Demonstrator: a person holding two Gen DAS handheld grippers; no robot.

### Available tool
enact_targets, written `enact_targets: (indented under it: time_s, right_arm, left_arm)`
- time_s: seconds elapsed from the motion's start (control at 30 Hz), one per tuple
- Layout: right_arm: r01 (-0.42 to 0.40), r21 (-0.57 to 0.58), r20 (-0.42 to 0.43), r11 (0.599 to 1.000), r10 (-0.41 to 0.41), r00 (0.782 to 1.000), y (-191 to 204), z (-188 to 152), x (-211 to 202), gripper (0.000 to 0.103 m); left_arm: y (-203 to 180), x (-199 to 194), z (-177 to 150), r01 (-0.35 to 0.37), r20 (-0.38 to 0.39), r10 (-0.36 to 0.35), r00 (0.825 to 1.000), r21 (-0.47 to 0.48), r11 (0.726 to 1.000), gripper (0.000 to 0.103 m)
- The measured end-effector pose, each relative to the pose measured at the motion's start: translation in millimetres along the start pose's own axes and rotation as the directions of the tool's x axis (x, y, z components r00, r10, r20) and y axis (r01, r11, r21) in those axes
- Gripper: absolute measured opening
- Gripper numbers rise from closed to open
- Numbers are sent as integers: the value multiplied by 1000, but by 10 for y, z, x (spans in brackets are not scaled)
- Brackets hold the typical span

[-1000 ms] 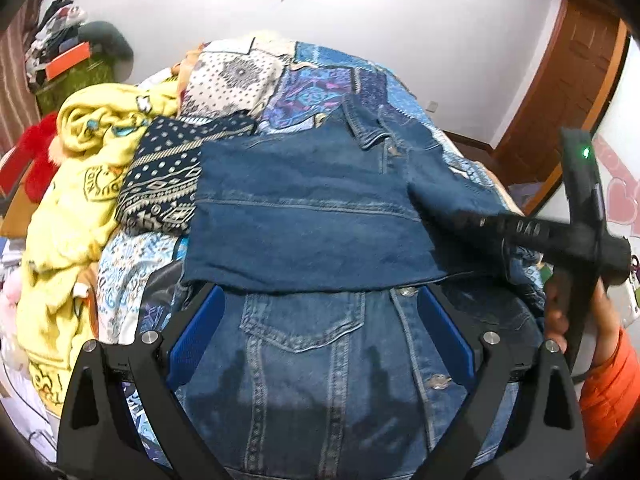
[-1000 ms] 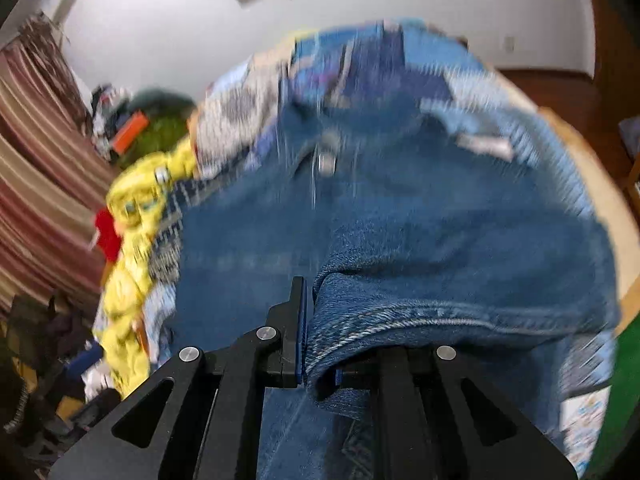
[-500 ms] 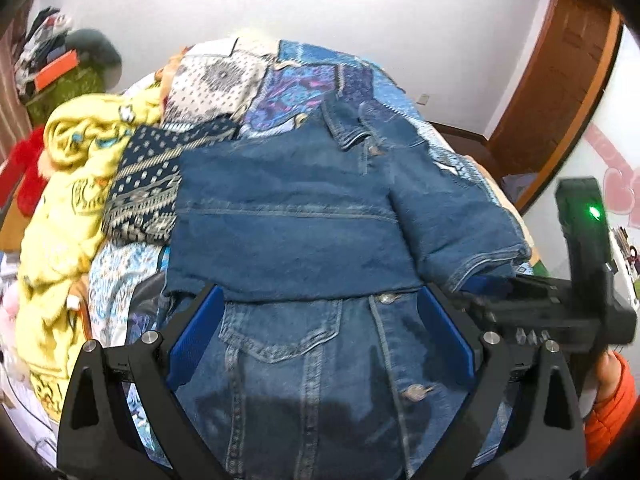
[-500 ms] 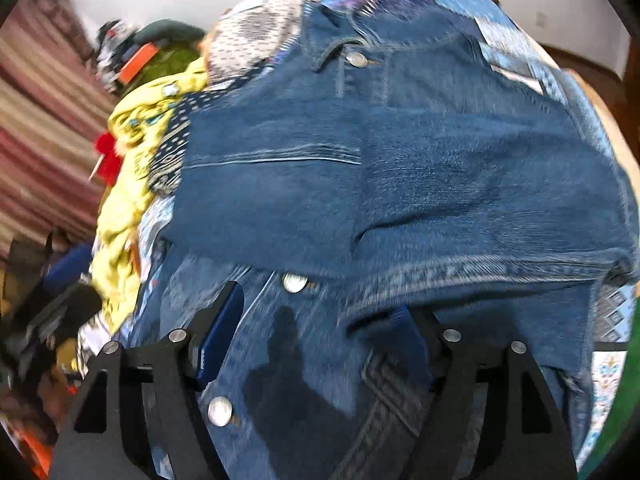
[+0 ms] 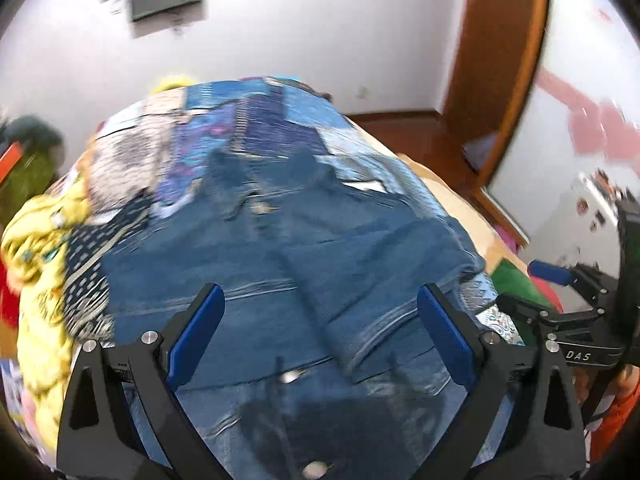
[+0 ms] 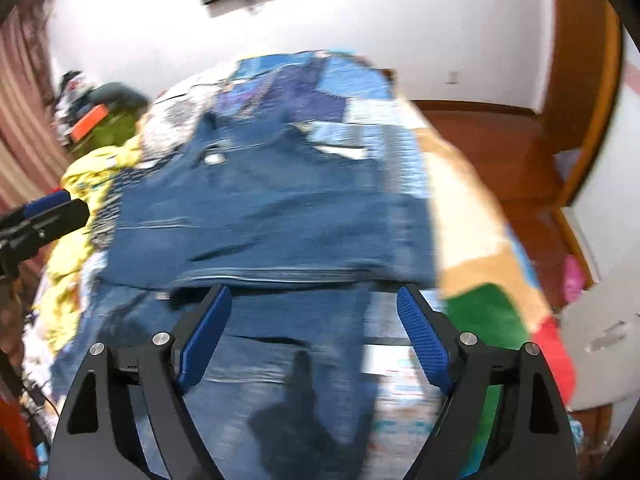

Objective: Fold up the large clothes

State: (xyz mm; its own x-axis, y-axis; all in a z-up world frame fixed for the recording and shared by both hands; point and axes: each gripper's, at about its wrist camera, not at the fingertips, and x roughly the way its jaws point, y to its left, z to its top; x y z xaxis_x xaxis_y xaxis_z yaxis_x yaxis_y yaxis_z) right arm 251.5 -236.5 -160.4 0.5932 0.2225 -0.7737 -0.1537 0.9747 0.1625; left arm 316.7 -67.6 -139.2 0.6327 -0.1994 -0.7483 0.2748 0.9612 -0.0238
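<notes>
Blue denim jacket (image 5: 280, 272) lies flat on patchwork bedspread (image 5: 280, 120), sleeves folded across chest; left gripper (image 5: 320, 320) spread wide, empty; right gripper (image 6: 314, 320) just been opening, jaws released, nothing between, above jacket's lower part; both views blurred

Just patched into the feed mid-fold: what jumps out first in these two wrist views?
The denim jacket dominates, spread across the middle of the patchwork bedspread with both sleeves folded in over its front. Both grippers hang above its near hem with nothing between their blue pads: the left gripper and the right gripper, whose jaws have just been opening. A yellow printed garment is bunched along the bed's left edge.
</notes>
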Motion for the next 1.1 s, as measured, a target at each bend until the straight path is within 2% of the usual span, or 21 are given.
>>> enact_targets:
  time_s: [0.1, 0.23, 0.3, 0.4, 0.47, 0.5, 0.57, 0.63, 0.7, 0.73, 0.77, 0.9, 0.97, 1.1]
  right_arm:
    - [51, 33, -2, 998, -51, 999, -202, -62, 4, 83]
    - [56, 91, -29, 994, -54, 998, -413, -157, 71, 83]
    - [56, 112, -45, 992, -51, 998, -497, -204, 123, 82]
    - [52, 133, -63, 990, -44, 997, -568, -266, 186, 83]
    - [43, 144, -74, 989, -33, 997, -581, -290, 236, 83]
    - [37, 149, -79, 988, -26, 997, -579, -300, 265, 83]
    - [26, 153, -92, 988, -12, 996, -577, -329, 320, 83]
    - [15, 153, -107, 988, 2, 994, -536, -347, 384, 83]
    - [4, 150, -118, 989, 14, 993, -505, -359, 430, 83]
    - [-3, 148, -120, 989, 21, 993, -482, -365, 447, 83]
    - [-8, 148, -122, 989, 27, 992, -475, -376, 460, 83]
    - [-12, 163, -144, 987, 35, 989, -444, -409, 545, 83]
    - [-7, 171, -154, 985, 33, 988, -445, -436, 577, 83]
    - [12, 174, -159, 985, 17, 987, -431, -453, 586, 83]
  left_arm:
    - [-295, 325, 92, 25, -66, -19, 998, 87, 996, 97]
    - [-634, 749, 68, 65, -164, -33, 986, 191, 980, 97]
    - [-800, 919, 12, 79, -198, -28, 980, 254, 964, 97]
    - [-1007, 1157, -94, 57, -214, 25, 976, 367, 929, 96]
    - [-1103, 1291, -152, 50, -215, 49, 975, 430, 902, 81]
    - [-1130, 1347, -165, 58, -228, 48, 972, 439, 897, 77]
    - [-1150, 1444, -187, 102, -251, 8, 968, 423, 900, 67]
    - [-1151, 1478, -181, 117, -246, -12, 969, 416, 902, 60]
    - [-1145, 1458, -154, 120, -225, -29, 974, 404, 907, 47]
    - [-1129, 1440, -136, 118, -215, -33, 976, 396, 911, 34]
    - [-1093, 1401, -105, 119, -205, -42, 978, 377, 918, 30]
    - [-882, 1203, 34, 104, -134, -65, 989, 305, 947, 21]
    - [-692, 1033, 126, 74, -80, -54, 995, 260, 963, 12]
    - [-229, 771, 289, 14, 2, -15, 1000, 171, 985, 11]
